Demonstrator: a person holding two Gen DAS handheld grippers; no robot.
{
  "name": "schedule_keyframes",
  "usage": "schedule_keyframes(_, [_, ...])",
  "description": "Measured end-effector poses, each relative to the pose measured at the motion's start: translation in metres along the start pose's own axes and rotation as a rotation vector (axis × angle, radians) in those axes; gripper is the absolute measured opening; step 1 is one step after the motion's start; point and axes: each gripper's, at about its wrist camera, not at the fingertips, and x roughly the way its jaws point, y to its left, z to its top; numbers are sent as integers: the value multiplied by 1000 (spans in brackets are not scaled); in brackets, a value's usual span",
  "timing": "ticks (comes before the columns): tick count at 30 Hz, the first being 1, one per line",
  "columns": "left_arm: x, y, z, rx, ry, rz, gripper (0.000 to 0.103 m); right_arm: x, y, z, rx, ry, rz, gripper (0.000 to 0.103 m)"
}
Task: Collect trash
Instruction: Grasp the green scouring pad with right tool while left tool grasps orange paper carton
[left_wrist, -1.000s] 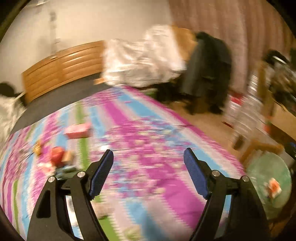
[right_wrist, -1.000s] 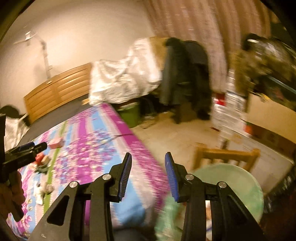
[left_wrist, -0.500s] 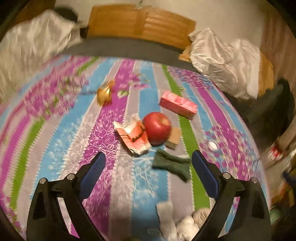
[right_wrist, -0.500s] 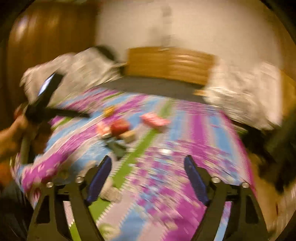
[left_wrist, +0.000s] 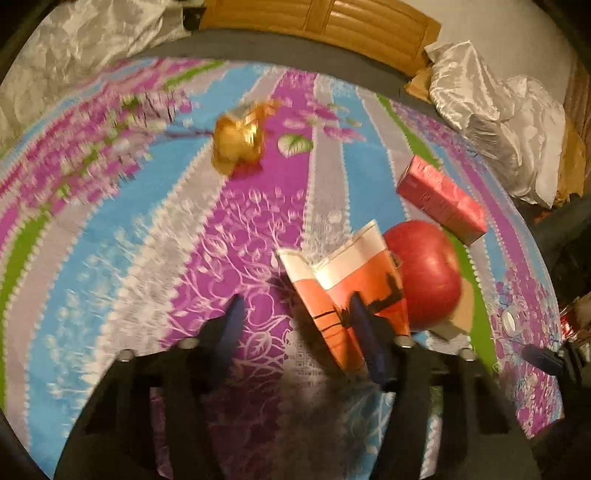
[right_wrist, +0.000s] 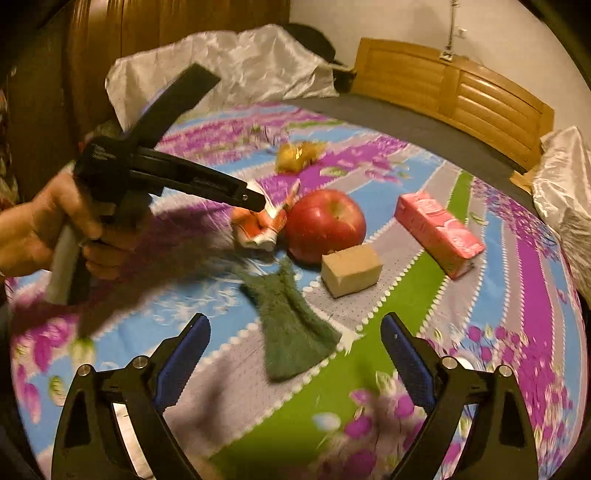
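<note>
A crumpled orange-and-white paper cup (left_wrist: 347, 280) lies on the flowered bedspread against a red apple (left_wrist: 424, 273). My left gripper (left_wrist: 299, 310) is open low over the bed, its right finger over the cup, its left finger beside it. From the right wrist view the left gripper (right_wrist: 255, 201) reaches the cup (right_wrist: 258, 225). My right gripper (right_wrist: 295, 343) is open and empty above a green scouring pad (right_wrist: 291, 328). A gold foil wrapper (left_wrist: 240, 138) lies farther back, also in the right wrist view (right_wrist: 295, 155).
A pink carton (right_wrist: 437, 232), a tan block (right_wrist: 351, 269) and the apple (right_wrist: 325, 225) lie near the pad. A white bottle cap (left_wrist: 509, 320) lies at the right. Silvery covered pillows (left_wrist: 495, 118) and a wooden headboard (right_wrist: 454, 92) border the bed.
Both grippers swung from the room toward the bed and dropped close to the items. My left gripper moved in onto the crumpled cup; the right came in over the green pad.
</note>
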Motion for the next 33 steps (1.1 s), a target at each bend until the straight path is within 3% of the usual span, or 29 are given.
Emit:
schedule_keyframes(3, [5, 3, -2, -13, -3, -48, 28, 27, -6, 0, 4, 58, 16, 66])
schedule_keyframes(5, [5, 4, -3, -21, -6, -80, 20, 40, -3, -3, -6, 98, 39, 42])
schedule_keyframes(6, [3, 3, -3, -16, -15, -72, 17, 39, -1, -5, -5, 94, 44, 38])
schedule_keyframes(8, [-6, 0, -5, 7, -40, -62, 8, 33, 4, -5, 5, 76, 27, 19])
schedule_keyframes(9, [-13, -2, -6, 10, -51, -53, 6, 28, 4, -5, 30, 67, 24, 15])
schedule_keyframes(17, [-79, 4, -30, -11, -137, -28, 5, -43, 18, -13, 174, -28, -3, 13])
schedule_keyframes(21, [-114, -9, -45, 28, -180, -9, 5, -86, 28, -18, 267, -93, -13, 13])
schedule_keyframes(28, [-165, -66, -72, 197, -247, 7, 5, -156, 45, -30, 402, -172, -78, 13])
schedule_keyframes(33, [-194, -116, -86, 282, -279, -48, 5, -218, 52, -46, 482, -231, -159, 13])
